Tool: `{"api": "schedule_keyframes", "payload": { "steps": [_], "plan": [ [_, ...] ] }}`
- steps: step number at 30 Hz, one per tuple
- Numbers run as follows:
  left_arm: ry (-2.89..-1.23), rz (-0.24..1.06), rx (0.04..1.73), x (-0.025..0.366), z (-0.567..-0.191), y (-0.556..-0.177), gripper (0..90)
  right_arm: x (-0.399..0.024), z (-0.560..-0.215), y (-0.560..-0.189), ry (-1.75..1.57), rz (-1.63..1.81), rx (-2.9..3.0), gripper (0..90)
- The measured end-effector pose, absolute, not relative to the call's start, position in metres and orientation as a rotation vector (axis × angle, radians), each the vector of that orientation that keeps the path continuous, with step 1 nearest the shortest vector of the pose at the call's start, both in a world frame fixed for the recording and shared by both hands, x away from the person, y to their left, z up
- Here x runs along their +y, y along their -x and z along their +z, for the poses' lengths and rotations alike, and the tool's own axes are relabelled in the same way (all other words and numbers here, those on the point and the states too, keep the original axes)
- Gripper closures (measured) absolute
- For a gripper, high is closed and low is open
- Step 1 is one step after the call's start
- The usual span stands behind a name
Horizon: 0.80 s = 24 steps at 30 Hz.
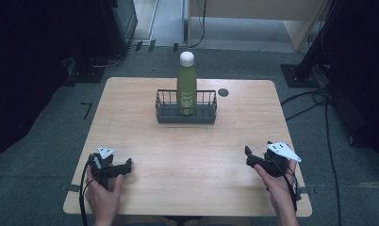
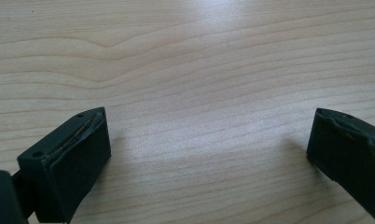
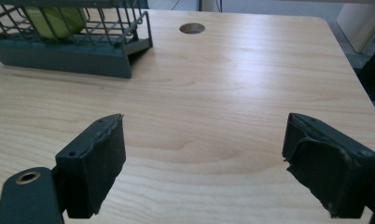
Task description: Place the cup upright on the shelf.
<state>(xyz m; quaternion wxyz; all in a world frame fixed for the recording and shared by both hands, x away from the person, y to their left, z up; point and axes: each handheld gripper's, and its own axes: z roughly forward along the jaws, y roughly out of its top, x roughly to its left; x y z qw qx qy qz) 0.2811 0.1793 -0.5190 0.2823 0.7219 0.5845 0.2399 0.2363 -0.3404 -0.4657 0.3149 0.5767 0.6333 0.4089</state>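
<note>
A green bottle with a white cap stands upright in a dark wire basket at the middle back of the wooden table. My left gripper rests near the front left corner, held by a hand. In the left gripper view its jaws stand wide apart over bare wood. My right gripper sits near the front right edge in the other hand. Its jaws are open with nothing between them and face the basket and the bottle's base, which are well ahead to the left.
A round hole in the tabletop lies just right of the basket, also seen as a hole in the right gripper view. Cables and dark stands crowd the floor around the table. Bare wood stretches between the grippers and the basket.
</note>
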Motion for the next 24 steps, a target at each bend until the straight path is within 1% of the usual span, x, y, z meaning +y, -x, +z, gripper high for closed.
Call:
{"api": "schedule_keyframes", "payload": {
  "steps": [11, 17, 24],
  "plan": [
    [-1.933, 0.643, 1.565, 0.179, -0.519, -0.281, 0.0, -0.366, -0.490, -0.216, -1.556, 1.028, 1.672, 13.2],
    [-1.933, 0.643, 1.566, 0.179, -0.519, -0.281, 0.0, -0.392, -0.507, -0.199, -1.602, 0.977, 1.676, 13.0],
    [-1.932, 0.642, 1.566, 0.179, -0.519, -0.281, 0.0, -0.402, -0.521, -0.194, -1.622, 0.910, 1.706, 12.9]
  ]
}}
